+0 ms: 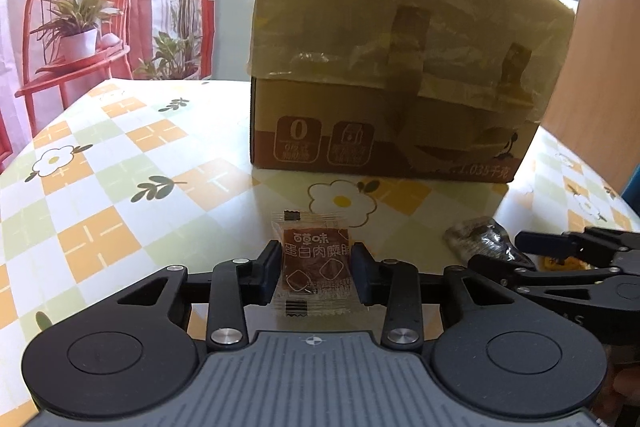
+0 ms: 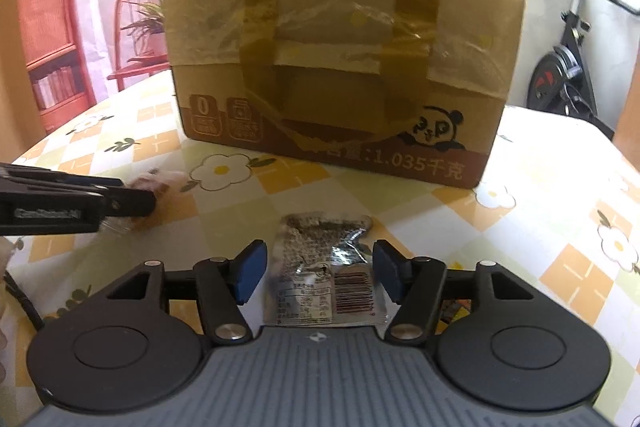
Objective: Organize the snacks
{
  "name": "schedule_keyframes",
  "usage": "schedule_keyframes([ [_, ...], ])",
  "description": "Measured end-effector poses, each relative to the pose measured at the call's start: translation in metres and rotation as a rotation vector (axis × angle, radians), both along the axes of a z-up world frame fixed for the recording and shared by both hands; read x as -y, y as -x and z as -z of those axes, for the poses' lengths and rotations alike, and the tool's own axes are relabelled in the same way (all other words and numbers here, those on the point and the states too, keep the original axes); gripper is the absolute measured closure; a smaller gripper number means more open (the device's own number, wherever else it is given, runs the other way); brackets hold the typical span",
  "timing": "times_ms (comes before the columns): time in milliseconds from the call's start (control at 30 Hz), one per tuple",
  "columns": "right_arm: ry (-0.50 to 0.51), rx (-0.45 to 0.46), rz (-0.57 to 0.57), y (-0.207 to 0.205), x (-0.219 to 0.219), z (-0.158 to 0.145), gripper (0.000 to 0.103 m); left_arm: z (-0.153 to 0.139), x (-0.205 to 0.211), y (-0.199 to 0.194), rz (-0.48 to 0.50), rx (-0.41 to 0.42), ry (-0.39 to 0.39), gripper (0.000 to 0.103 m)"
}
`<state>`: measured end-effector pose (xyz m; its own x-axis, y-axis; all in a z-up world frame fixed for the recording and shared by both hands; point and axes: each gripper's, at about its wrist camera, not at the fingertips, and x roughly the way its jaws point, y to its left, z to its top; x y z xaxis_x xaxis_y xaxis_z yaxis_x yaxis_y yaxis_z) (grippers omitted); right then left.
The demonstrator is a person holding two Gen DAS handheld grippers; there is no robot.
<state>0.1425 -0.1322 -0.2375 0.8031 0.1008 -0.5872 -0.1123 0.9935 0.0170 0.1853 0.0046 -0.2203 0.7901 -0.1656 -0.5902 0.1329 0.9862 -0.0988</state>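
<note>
A small clear packet with a brown snack and white lettering [image 1: 316, 267] lies on the checked flower tablecloth [image 1: 120, 187]. My left gripper [image 1: 316, 249] is shut on it, both pads pressing its sides. From the right wrist view that gripper [image 2: 148, 203] comes in at the left, and the packet [image 2: 160, 183] is blurred at its tip. A crumpled silver packet [image 2: 320, 267] lies between the fingers of my right gripper [image 2: 320, 247], which stands open with gaps on both sides. In the left wrist view the silver packet [image 1: 476, 233] shows beside the right gripper [image 1: 496, 250].
A large cardboard box wrapped in tape [image 1: 400, 67] [image 2: 340, 47] stands on the table just beyond both packets. A red chair with potted plants [image 1: 76, 27] is behind the table on the left. An exercise bike [image 2: 568, 67] stands at the right.
</note>
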Motion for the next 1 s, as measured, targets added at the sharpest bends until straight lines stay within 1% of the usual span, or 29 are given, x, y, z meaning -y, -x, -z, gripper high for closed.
schedule_keyframes([
  [100,-0.015,-0.029,0.023,-0.005,0.004,0.002,0.037,-0.001,0.000,0.001,0.007,-0.001,0.008,0.063],
  [133,-0.012,-0.031,0.020,-0.005,0.004,0.002,0.032,-0.001,0.000,0.001,0.008,-0.002,0.011,0.063],
  [233,0.028,-0.043,-0.003,-0.009,-0.003,0.002,0.028,-0.001,0.001,-0.001,0.015,0.000,0.021,0.063],
  [367,0.018,-0.056,-0.008,-0.017,-0.001,0.002,0.030,-0.002,0.001,0.002,0.020,0.004,0.031,0.063],
  [400,0.020,-0.053,-0.011,-0.016,-0.002,0.002,0.035,-0.002,0.000,0.002,0.019,0.005,0.033,0.063],
  [433,0.022,-0.046,-0.024,-0.015,-0.003,0.002,0.047,-0.002,-0.001,0.003,0.019,0.005,0.036,0.063],
  [467,0.033,-0.036,-0.029,-0.012,-0.006,0.002,0.050,-0.002,-0.001,0.002,0.018,0.005,0.038,0.063],
  [500,0.061,-0.017,-0.013,-0.009,-0.008,0.001,0.058,-0.002,-0.001,0.002,0.017,0.006,0.040,0.063],
  [533,0.079,-0.005,-0.001,-0.007,-0.010,0.002,0.062,-0.002,-0.002,0.003,0.016,0.008,0.042,0.063],
  [567,0.074,0.005,-0.003,-0.005,-0.010,0.001,0.063,-0.002,-0.002,0.003,0.016,0.009,0.043,0.063],
  [633,0.072,0.026,-0.003,-0.001,-0.009,0.000,0.069,-0.003,-0.003,0.003,0.018,0.013,0.045,0.063],
  [700,0.060,0.037,0.002,0.001,-0.007,-0.001,0.070,-0.003,-0.004,0.004,0.018,0.015,0.047,0.063],
  [767,0.049,0.055,0.010,0.003,-0.006,-0.003,0.075,-0.003,-0.004,0.004,0.018,0.015,0.048,0.063],
  [800,0.044,0.067,0.014,0.005,-0.005,-0.003,0.080,-0.003,-0.004,0.004,0.018,0.014,0.048,0.063],
  [867,0.027,0.092,0.026,0.009,-0.002,-0.005,0.099,-0.003,-0.005,0.004,0.019,0.015,0.047,0.063],
  [900,0.017,0.096,0.033,0.010,0.000,-0.005,0.102,-0.003,-0.005,0.004,0.020,0.015,0.047,0.063],
  [1000,-0.007,0.124,0.054,0.014,0.006,-0.007,0.102,-0.002,-0.005,0.004,0.021,0.016,0.045,0.063],
])
